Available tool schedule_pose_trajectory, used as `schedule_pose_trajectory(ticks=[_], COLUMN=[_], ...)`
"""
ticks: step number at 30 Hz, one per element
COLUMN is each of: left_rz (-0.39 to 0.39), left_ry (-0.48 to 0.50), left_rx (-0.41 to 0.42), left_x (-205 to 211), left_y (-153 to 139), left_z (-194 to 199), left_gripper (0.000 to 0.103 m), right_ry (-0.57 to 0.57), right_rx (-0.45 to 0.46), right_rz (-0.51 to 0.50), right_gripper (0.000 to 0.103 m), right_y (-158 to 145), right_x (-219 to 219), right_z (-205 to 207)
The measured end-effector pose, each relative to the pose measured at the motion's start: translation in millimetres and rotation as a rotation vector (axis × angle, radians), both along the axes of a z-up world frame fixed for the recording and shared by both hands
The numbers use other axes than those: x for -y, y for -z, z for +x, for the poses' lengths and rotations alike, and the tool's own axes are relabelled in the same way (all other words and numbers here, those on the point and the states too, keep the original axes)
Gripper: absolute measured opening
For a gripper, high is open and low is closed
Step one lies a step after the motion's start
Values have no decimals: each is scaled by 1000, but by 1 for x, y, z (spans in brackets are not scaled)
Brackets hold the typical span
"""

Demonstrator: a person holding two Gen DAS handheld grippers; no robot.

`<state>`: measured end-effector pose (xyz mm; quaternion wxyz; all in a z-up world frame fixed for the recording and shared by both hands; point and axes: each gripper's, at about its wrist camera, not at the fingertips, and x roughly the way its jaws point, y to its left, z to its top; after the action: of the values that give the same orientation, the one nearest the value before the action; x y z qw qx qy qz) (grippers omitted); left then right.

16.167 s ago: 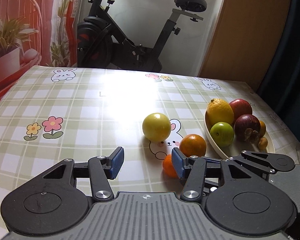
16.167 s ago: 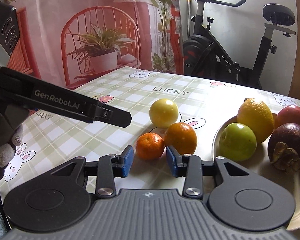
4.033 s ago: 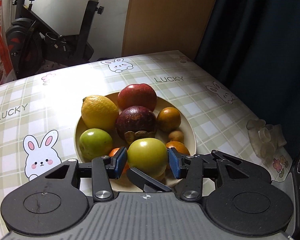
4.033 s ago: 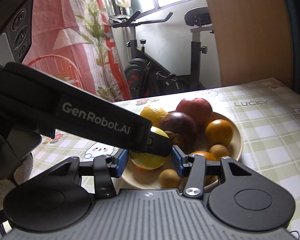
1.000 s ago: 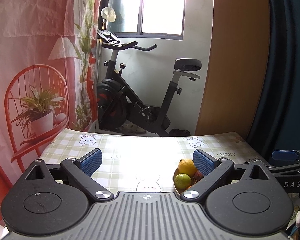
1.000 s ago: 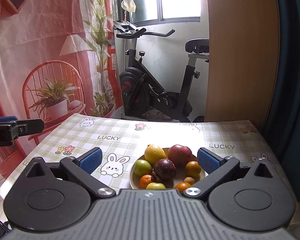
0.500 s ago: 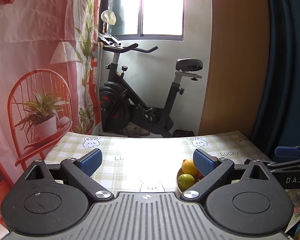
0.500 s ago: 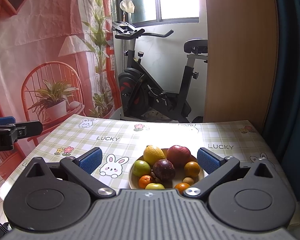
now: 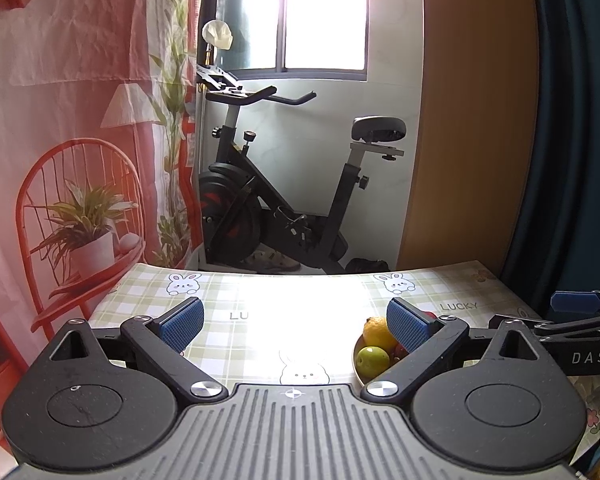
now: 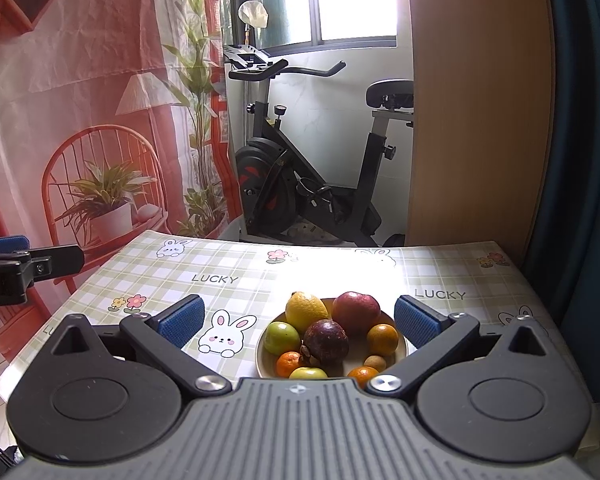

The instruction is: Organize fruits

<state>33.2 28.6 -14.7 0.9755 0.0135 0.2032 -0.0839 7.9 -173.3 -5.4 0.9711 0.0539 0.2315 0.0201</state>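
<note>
Green-checked tablecloth [image 9: 228, 304] with cartoon rabbits fills the lower middle of the left wrist view, glare washing its centre; behind it stand an exercise bike [image 9: 284, 200] under a bright window and a red printed curtain [image 9: 60, 120] at left. Left gripper [image 9: 296, 322] is spread wide, holding nothing. Lower right, a plate's [image 9: 355, 366] edge shows a lemon [image 9: 374, 330] and green fruit [image 9: 372, 360]. Right wrist view: the same table [image 10: 236, 272], with the right gripper [image 10: 298, 320] also wide and empty, framing the plate [image 10: 260, 354] of fruit [image 10: 326, 338] at lower centre.
</note>
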Motion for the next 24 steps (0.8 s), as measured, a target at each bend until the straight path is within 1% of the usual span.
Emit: schedule_pose_trajectory(ticks=[24], left_rz=[-3], left_ry=[-15], left_rx=[1], left_x=[-1], left_y=[1], left_z=[-3], left_gripper=[99], right_ry=[-2], right_rx=[1], right_rz=[1], right_gripper=[103], right_y=[1], right_x=[0], right_z=[0])
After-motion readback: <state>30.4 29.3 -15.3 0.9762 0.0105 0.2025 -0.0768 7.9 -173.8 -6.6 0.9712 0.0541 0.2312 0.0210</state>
